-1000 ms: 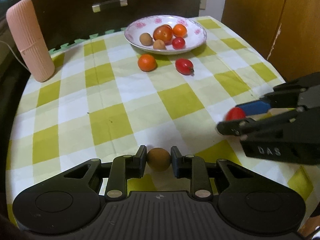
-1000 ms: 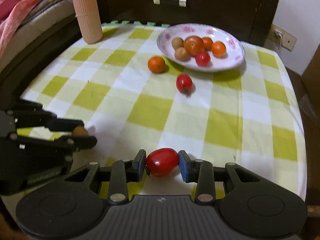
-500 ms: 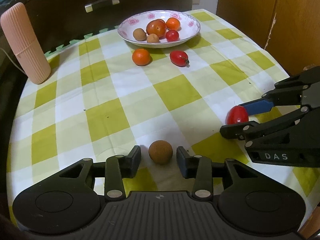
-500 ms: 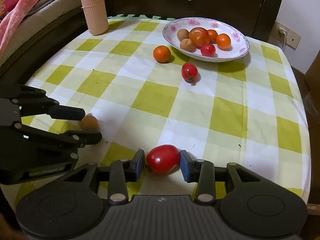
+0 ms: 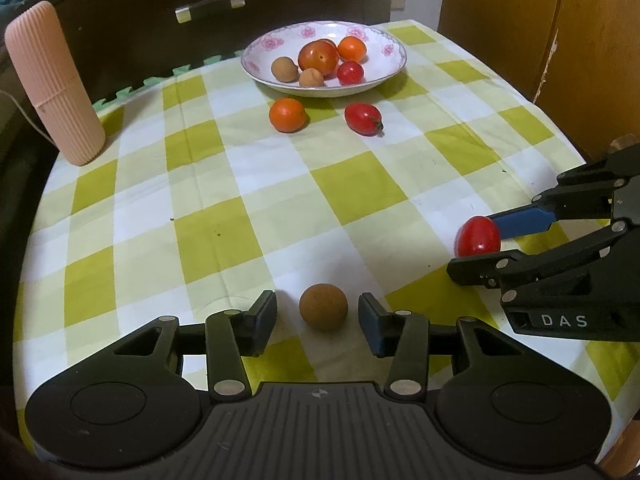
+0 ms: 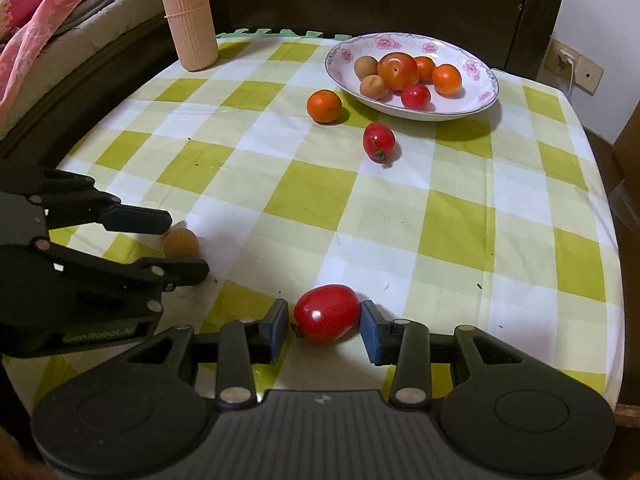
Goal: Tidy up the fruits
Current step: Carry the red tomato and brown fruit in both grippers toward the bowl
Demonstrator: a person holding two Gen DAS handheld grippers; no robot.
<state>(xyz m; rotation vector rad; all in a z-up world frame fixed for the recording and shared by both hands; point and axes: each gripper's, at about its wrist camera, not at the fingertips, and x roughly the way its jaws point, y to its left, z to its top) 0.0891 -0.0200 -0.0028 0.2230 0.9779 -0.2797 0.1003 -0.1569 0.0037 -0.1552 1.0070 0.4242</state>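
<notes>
Between each open gripper's jaws, 1 fruit rests untouched: left gripper (image 5: pixel 317 317) brown fruit (image 5: pixel 323 307), right gripper (image 6: pixel 324 326) tomato (image 6: pixel 326 318).

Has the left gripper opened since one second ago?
Yes. The left gripper has spread wide; its pads now stand clear of the brown fruit, which rests on the checked cloth.

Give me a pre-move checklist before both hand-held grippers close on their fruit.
1. Left hand-held gripper open: ok.
2. Brown fruit centred between its fingers, gaps both sides: ok.
3. Right hand-held gripper open around red tomato: ok.
4. Tomato centred: not ok, it sits nearer one pad.
5. Grippers clear of each other: ok.
6. Room left in plate: ok.
</notes>
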